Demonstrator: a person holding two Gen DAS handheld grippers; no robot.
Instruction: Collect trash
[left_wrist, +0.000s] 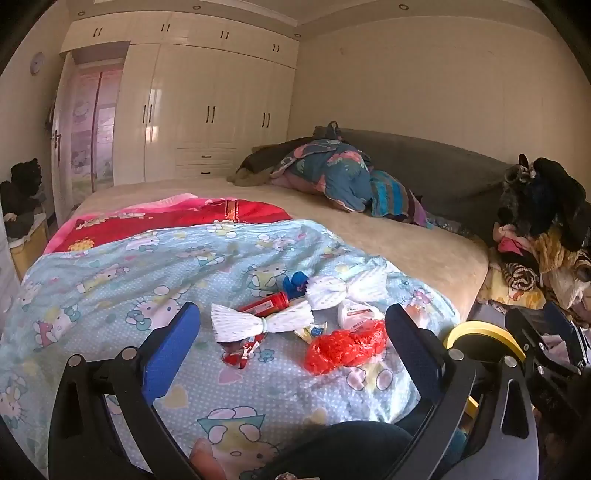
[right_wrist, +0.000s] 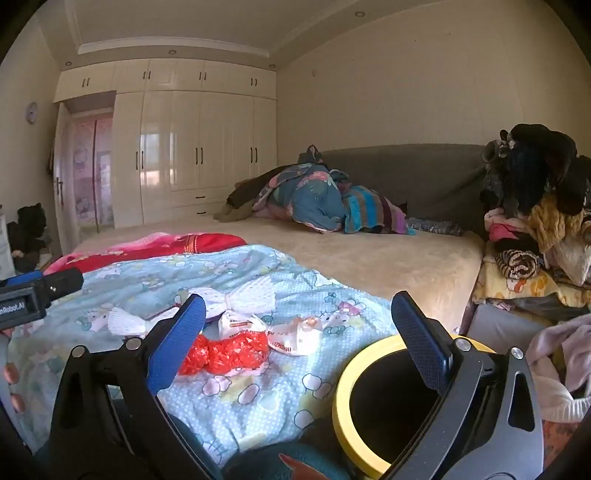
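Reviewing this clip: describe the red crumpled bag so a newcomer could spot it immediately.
On the light blue cartoon-print quilt covering the bed's near end lies a small cluster of litter. The crumpled red plastic bag is the piece nearest the yellow-rimmed bin, and the only shiny, wrinkled, all-red lump among white foam nets and wrappers.

Trash lies scattered on the blue quilt (left_wrist: 110, 280): a crumpled red plastic bag (left_wrist: 343, 347), two white foam nets (left_wrist: 258, 321) pinched like bows, a red tube (left_wrist: 264, 303), and wrappers (left_wrist: 356, 314). A yellow-rimmed bin (right_wrist: 373, 406) stands beside the bed.
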